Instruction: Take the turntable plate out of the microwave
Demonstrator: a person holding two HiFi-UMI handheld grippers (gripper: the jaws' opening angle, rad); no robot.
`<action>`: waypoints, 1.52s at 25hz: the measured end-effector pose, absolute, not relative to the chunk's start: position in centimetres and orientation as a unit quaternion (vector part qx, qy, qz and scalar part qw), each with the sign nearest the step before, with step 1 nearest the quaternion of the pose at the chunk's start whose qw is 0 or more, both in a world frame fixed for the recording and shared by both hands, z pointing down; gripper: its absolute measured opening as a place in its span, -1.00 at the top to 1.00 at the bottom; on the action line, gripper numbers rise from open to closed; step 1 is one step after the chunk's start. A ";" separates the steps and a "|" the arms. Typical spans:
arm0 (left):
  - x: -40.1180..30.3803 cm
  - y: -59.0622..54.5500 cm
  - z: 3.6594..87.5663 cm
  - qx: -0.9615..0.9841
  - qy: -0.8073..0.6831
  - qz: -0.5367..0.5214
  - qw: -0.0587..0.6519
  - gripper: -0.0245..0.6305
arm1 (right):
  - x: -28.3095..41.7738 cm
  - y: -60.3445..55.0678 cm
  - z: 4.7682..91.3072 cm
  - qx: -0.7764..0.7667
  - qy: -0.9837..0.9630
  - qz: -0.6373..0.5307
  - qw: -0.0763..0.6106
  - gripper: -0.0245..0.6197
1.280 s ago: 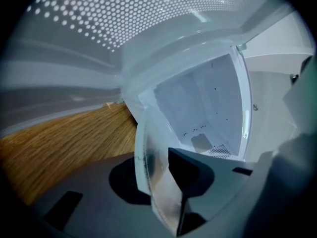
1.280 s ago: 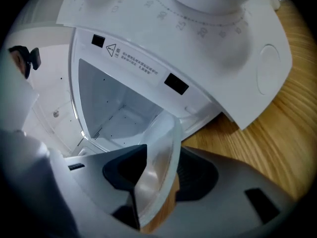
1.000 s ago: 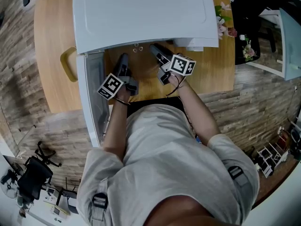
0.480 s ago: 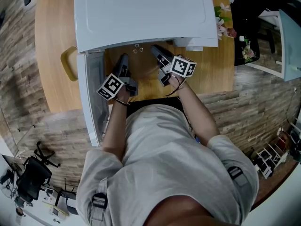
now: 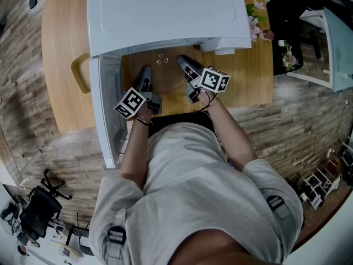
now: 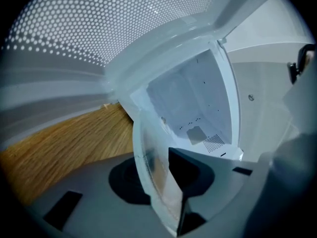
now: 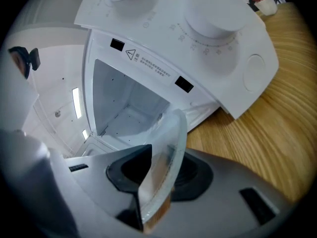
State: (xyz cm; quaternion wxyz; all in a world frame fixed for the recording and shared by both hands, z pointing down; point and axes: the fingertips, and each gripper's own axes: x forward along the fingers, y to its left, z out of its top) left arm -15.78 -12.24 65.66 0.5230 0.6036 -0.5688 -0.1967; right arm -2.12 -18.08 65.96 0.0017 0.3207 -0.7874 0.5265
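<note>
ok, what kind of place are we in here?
Probably an office or lab with a staged kitchen corner, not a home: a white microwave sits on a wooden table, and a black office chair stands on the wood-plank floor.

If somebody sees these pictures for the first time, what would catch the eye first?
The clear glass turntable plate, held in front of the white microwave over the wooden table. The left gripper and the right gripper each clamp its rim, on opposite sides; the right one's jaws have just been closing on it. The microwave's door stands open at the left.
</note>
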 end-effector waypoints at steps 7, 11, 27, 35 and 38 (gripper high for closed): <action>-15.0 -11.1 65.2 0.618 -0.562 -0.185 0.518 0.56 | -1.3 -16.5 65.4 0.328 -0.790 0.518 -0.005 0.55; -14.7 -10.4 65.0 0.625 -0.557 -0.179 0.516 0.56 | -0.8 -15.5 65.2 0.334 -0.789 0.516 -0.011 0.55; -12.4 -7.2 63.3 0.656 -0.538 -0.162 0.504 0.56 | 2.0 -11.3 63.0 0.353 -0.790 0.501 -0.023 0.53; -10.6 -5.7 61.1 0.649 -0.549 -0.179 0.494 0.56 | 3.4 -10.2 60.9 0.327 -0.806 0.493 -0.018 0.53; -10.5 -5.4 60.8 0.643 -0.567 -0.182 0.481 0.56 | 3.6 -10.7 60.2 0.310 -0.817 0.487 -0.016 0.53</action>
